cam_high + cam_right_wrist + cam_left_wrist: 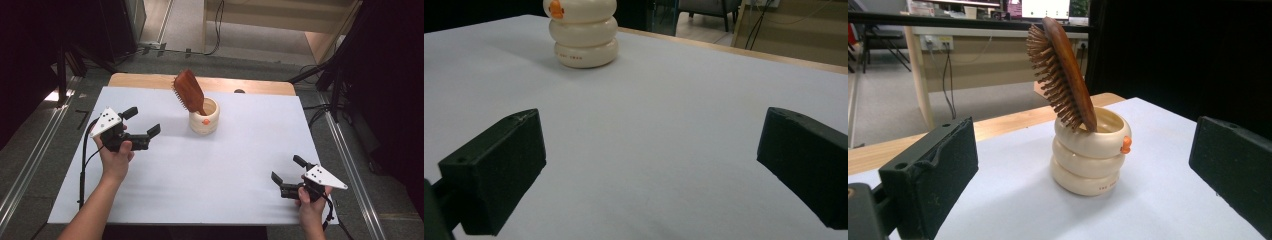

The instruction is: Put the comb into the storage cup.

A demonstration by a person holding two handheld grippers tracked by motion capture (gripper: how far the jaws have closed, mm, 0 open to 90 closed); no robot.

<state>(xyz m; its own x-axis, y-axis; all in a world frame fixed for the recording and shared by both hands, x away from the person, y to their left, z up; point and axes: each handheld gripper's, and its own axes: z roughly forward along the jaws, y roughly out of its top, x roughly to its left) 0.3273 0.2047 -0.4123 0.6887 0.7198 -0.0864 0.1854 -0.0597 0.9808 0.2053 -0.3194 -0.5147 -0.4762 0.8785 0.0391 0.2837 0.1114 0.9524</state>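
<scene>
High view: wooden hairbrush is leaning, handle down, in a cream ringed cup; left gripper and right gripper are gaping wide, holding nothing.

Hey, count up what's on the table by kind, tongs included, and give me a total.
Wooden hairbrush: 1
Cream ribbed cup: 1, the brush stands in it
Tongs: 2, left tongs and right tongs, both open
Total: 4
</scene>
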